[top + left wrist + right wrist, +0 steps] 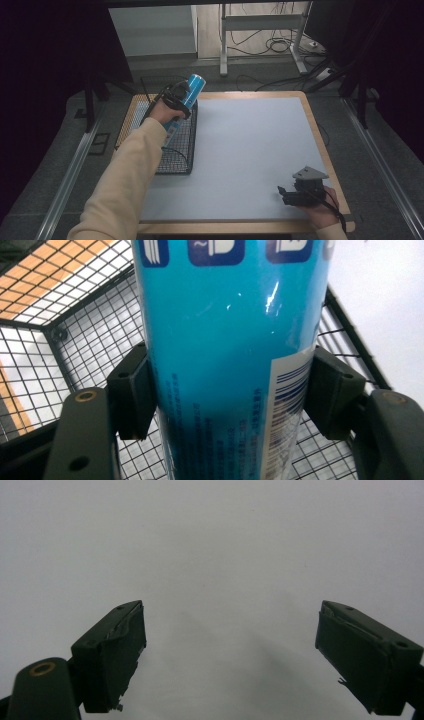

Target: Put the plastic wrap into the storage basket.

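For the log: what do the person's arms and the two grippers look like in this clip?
The left arm wears a pale yellow long sleeve; a matching cuff shows at the right wrist. The left gripper and the right gripper are black, with blocky rectangular fingers and brass-ringed pivot holes. The right gripper carries a grey three-cornered plate and a black cable.

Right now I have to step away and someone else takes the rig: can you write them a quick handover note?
Left gripper: shut on the blue can, held tilted above the black wire basket at the table's left side; both pads press the can's sides.
Right gripper: open, holding nothing, low over the white mat near the front right corner.
Done: can grasped and lifted.
Left: probably set the can where it belongs, whether in the basket or on the mat I cannot tell, then release.
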Available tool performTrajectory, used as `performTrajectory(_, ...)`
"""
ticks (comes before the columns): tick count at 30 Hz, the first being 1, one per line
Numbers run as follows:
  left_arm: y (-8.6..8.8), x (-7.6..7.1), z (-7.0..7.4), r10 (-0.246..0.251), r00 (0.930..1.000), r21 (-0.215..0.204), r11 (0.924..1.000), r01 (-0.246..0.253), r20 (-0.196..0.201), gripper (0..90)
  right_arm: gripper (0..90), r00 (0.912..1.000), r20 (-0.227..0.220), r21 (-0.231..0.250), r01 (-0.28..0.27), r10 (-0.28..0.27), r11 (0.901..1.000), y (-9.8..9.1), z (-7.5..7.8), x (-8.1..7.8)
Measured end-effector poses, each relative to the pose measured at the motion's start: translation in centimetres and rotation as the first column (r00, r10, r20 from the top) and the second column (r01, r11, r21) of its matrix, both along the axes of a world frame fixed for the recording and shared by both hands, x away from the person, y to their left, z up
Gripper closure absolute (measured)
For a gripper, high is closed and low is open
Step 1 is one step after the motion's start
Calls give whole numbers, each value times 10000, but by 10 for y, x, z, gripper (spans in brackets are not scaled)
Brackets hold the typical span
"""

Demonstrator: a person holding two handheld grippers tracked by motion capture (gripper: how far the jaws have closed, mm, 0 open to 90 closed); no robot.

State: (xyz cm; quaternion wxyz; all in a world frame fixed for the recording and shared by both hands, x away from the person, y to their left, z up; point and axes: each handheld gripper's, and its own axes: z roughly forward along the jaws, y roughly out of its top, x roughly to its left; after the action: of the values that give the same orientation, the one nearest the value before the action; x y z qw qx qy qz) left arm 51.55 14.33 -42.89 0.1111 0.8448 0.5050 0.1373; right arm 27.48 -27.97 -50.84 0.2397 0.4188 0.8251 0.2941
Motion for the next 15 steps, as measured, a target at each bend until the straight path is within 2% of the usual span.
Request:
performTrajectory(3, 1, 0, -2, 83, 10000, 165, 9998, -83, 35, 305, 130, 10000, 27, -9, -17, 17, 10000, 0, 0, 0)
performTrajectory(7, 1, 0, -1, 38, 9999, 187, 9998, -40, 121, 299, 130, 10000, 34, -5, -8, 8, 10000, 1, 0, 0)
performTrajectory(11, 3, -1, 3, 98, 9994, -132, 9999, -94, 338, 277, 130, 10000, 40, -23, -10, 10, 10000, 1, 0, -1)
performTrajectory(13, 2, -3, 6, 134, 9990, -54, 9999, -132, 416, 249, 130, 10000, 67, -53, -23, 23, 10000, 0, 1, -1)
performTrajectory(15, 2, -7, 10, 108, 9989, -327, 9994, -93, 450, 236, 130, 10000, 88, -36, 0, 0, 10000, 0, 1, -1)
